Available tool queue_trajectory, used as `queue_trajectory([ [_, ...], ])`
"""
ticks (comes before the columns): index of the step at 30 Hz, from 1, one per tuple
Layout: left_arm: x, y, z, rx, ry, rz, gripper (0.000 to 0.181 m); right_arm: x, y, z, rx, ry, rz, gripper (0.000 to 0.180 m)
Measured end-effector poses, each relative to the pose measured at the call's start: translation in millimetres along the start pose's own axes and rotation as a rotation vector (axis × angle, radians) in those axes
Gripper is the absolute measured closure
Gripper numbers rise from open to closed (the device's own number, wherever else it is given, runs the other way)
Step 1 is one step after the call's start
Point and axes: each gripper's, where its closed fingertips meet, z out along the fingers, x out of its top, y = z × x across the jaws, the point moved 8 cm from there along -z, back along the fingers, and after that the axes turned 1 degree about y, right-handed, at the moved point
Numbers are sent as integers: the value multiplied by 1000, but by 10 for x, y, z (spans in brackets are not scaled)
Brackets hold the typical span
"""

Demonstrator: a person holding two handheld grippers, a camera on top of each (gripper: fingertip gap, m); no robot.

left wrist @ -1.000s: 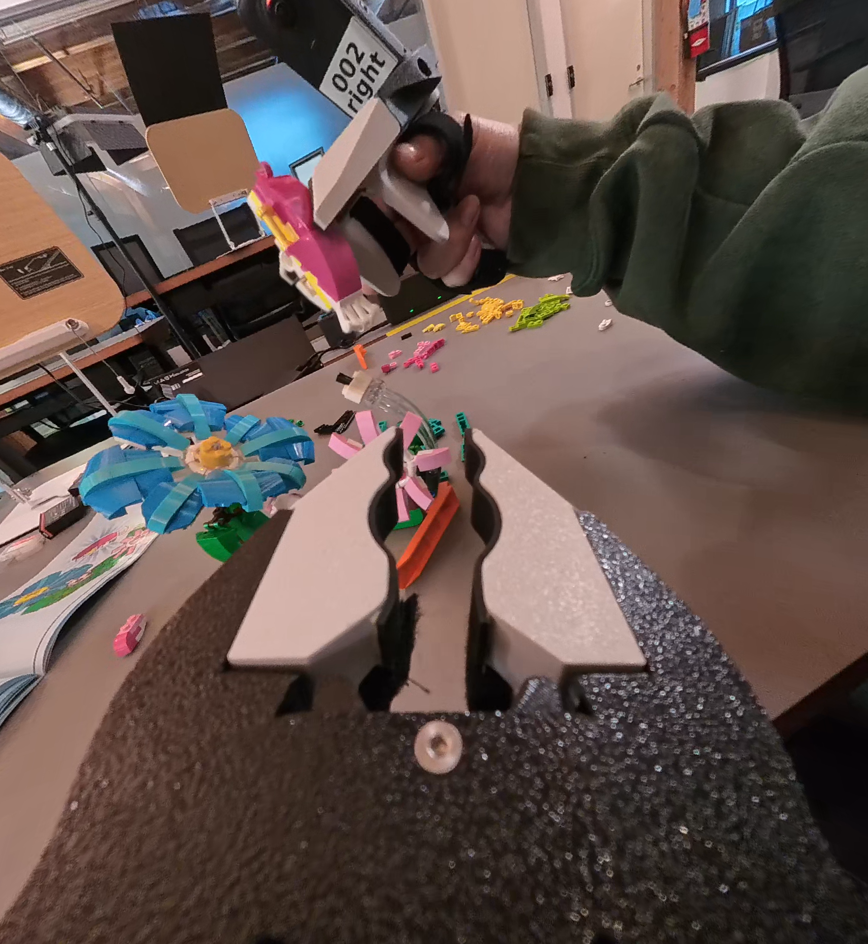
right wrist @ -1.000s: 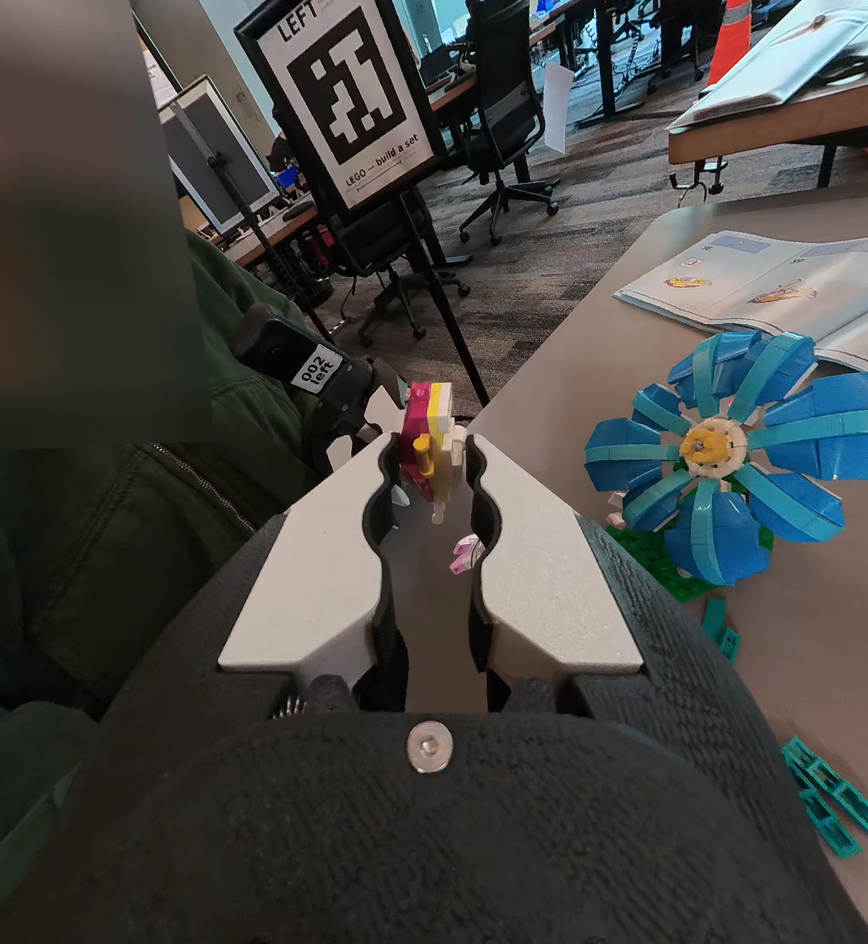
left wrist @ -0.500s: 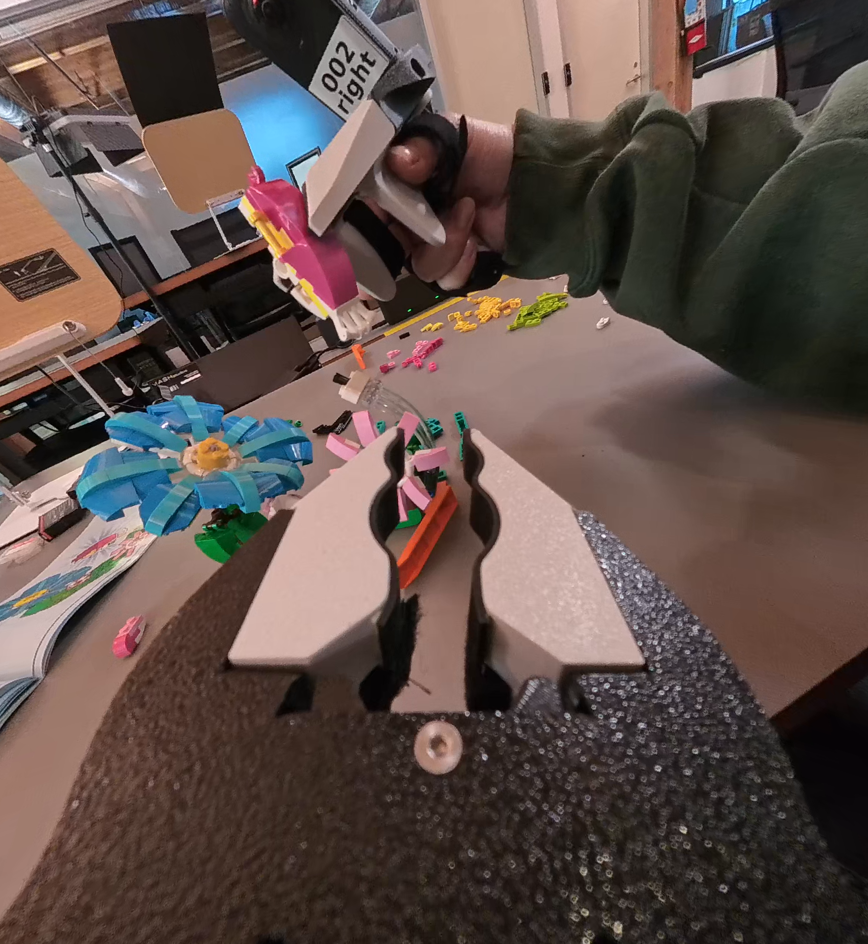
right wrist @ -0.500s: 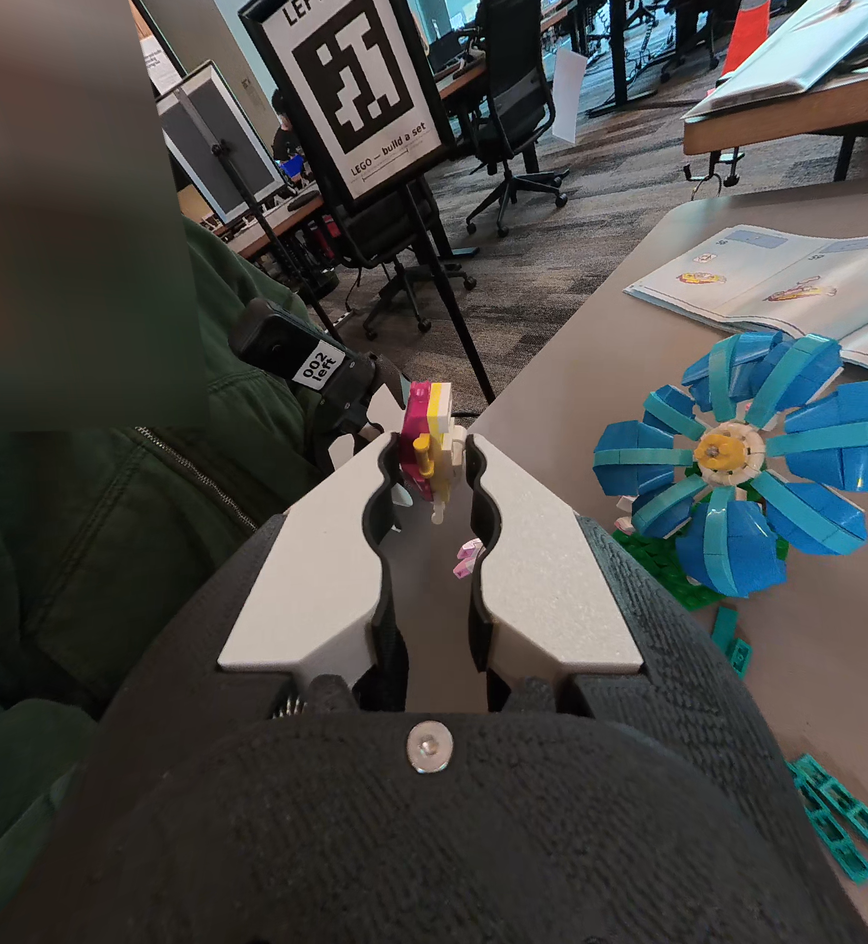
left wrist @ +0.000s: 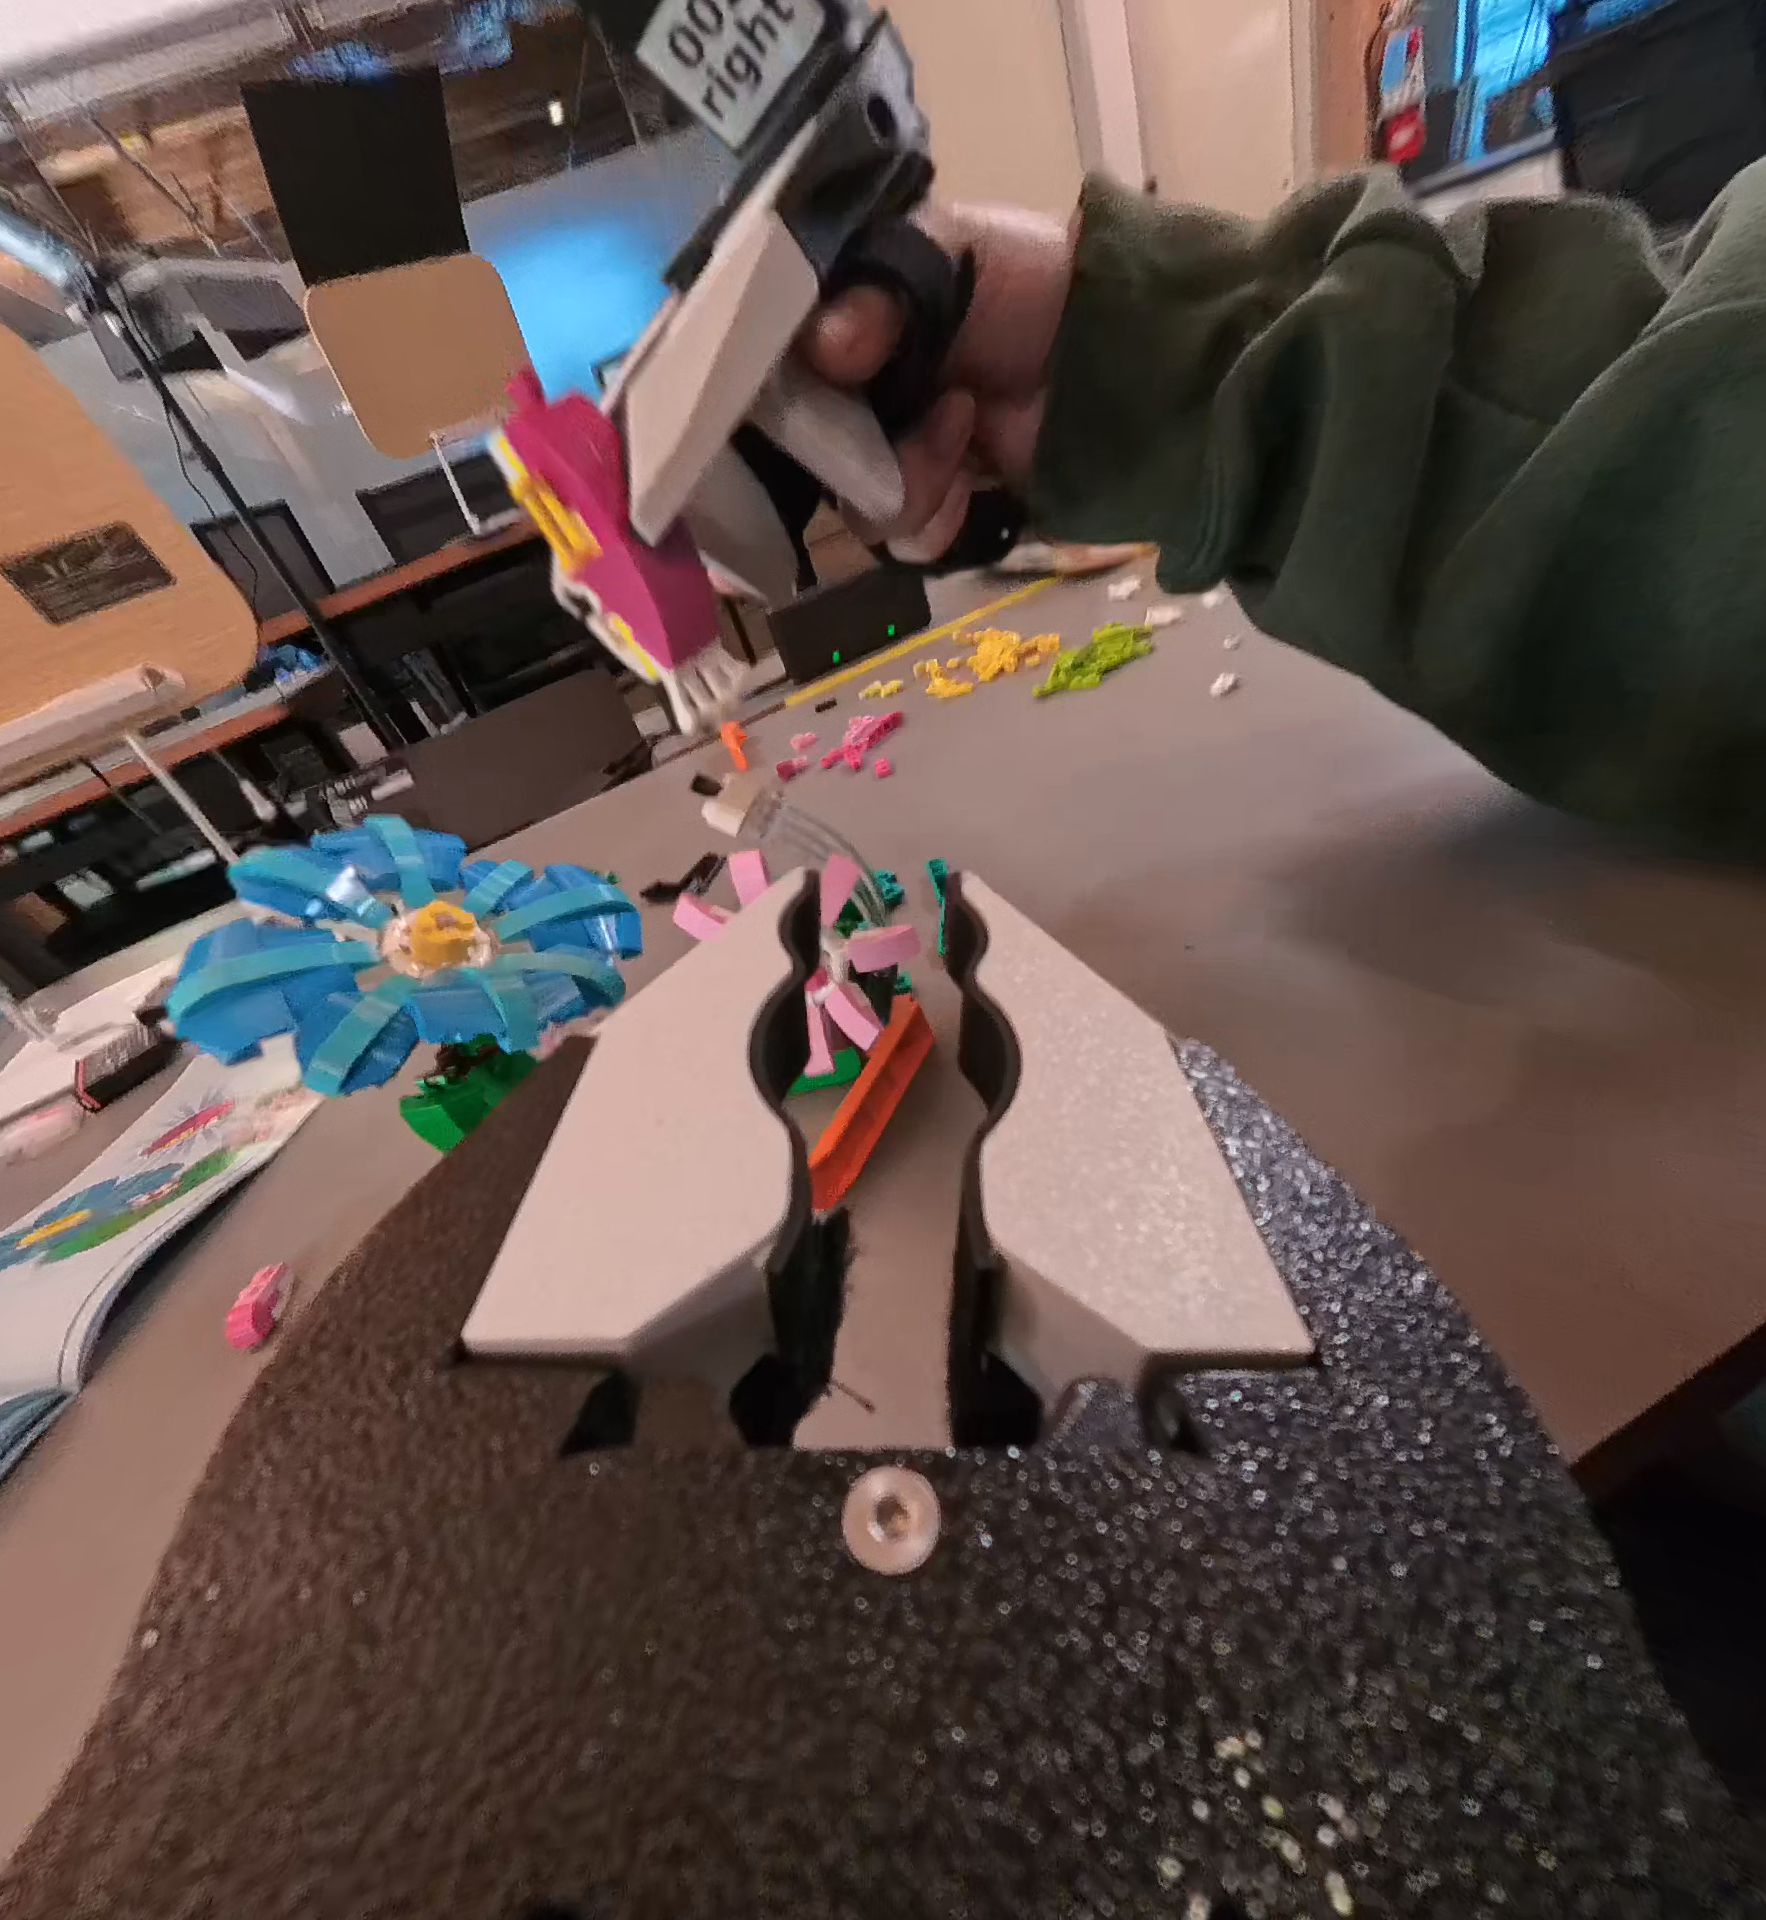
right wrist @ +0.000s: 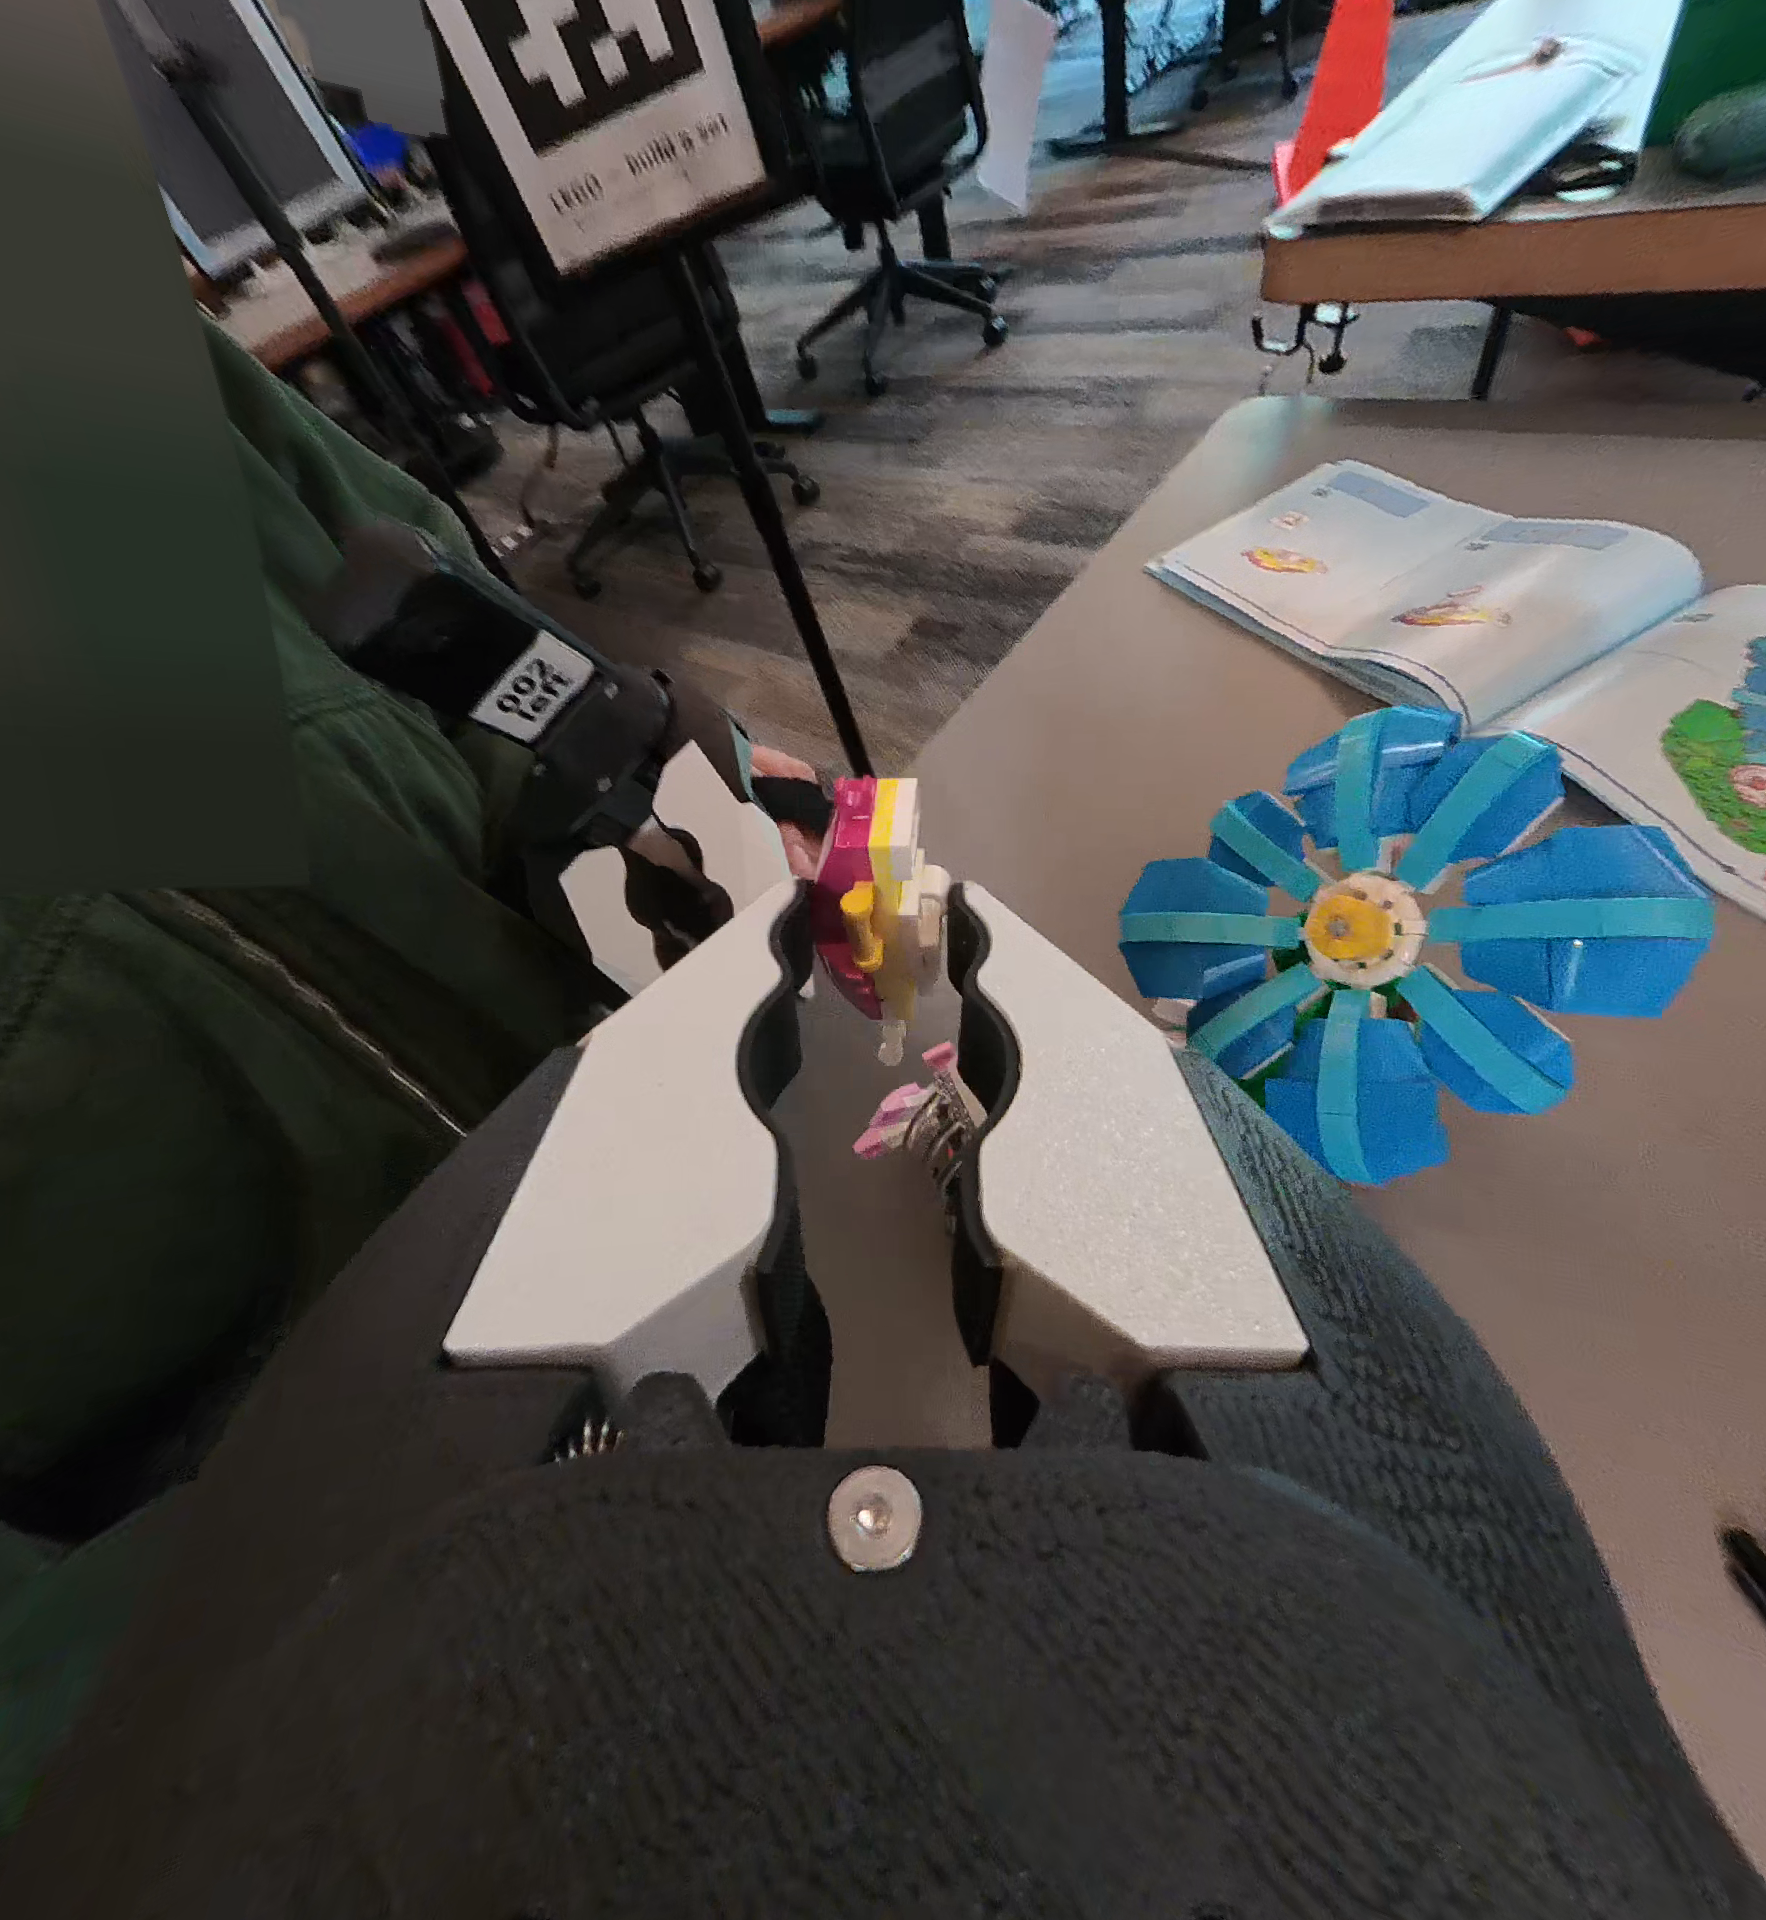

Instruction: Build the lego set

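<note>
My right gripper (right wrist: pixel 874 894) is shut on a small magenta, yellow and white lego assembly (right wrist: pixel 874 904) and holds it in the air above the table. The left wrist view shows this gripper (left wrist: pixel 671 540) and the assembly (left wrist: pixel 630 561) up high, beyond my left gripper. My left gripper (left wrist: pixel 879 894) is open and empty, low over the table. Just past its tips stand a small pink petal flower (left wrist: pixel 848 966) and an orange piece (left wrist: pixel 874 1101). The pink flower also shows under the right gripper (right wrist: pixel 900 1117). A built blue flower (left wrist: pixel 401 966) (right wrist: pixel 1378 956) stands beside them.
An open instruction booklet (left wrist: pixel 48 1268) (right wrist: pixel 1430 603) lies beyond the blue flower. A loose pink brick (left wrist: pixel 255 1320) lies near it. Piles of yellow (left wrist: pixel 993 655), lime (left wrist: pixel 1097 655) and pink (left wrist: pixel 858 732) pieces lie at the far side. The table edge (left wrist: pixel 1637 1382) runs at right. My hands' fingertips stand some 8 cm from each other. From the right gripper's tips to the built blue flower (right wrist: pixel 1378 956) is close to 12 cm. The left camera catches it too, in the left wrist view (left wrist: pixel 465 929).
My right gripper has tilted downward and swung a little toward the blue flower, still holding the assembly. My left gripper has barely moved and stays open.
</note>
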Motion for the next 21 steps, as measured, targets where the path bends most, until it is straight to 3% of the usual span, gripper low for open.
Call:
queue_trajectory([
  [5,208,-115,-91,22,137,7,158,15,-103,95,-103,-150,-90,155],
  [11,461,-318,-174,-51,217,-144,139,120,-424,267,-97,-260,-254,155],
  [19,575,-293,-176,-232,222,-249,138,140,-729,432,-99,-388,-422,155],
  [21,576,-285,-179,-245,226,-253,146,135,-748,449,-100,-398,-447,155],
])
